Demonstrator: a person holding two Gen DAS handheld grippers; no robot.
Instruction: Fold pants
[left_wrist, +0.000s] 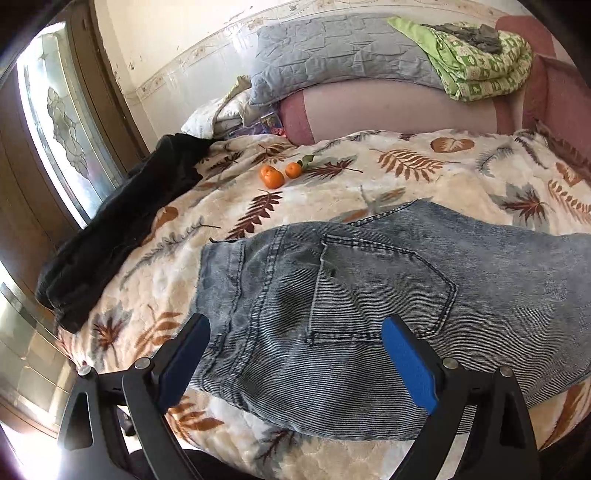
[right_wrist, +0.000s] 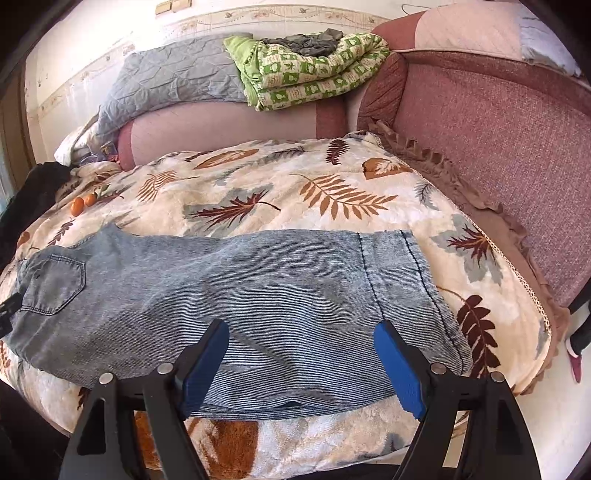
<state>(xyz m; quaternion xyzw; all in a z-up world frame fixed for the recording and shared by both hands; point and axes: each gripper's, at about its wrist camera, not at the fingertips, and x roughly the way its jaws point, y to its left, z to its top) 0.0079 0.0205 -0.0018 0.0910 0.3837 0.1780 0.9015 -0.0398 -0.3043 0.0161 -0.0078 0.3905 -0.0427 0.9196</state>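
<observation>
pale-blue ribbed denim pants (right_wrist: 229, 295): long axis left-right on bed | left gripper (left_wrist: 295, 354) over waist, right gripper (right_wrist: 301, 356) near hem | both fingers spread, empty

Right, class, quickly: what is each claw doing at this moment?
Left claw: open, holding nothing, above the jeans' pocket end.
Right claw: open, holding nothing, above the leg end.

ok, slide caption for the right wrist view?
Open right gripper hovering over faded blue denim pants laid flat on a leaf-print blanket.
</observation>
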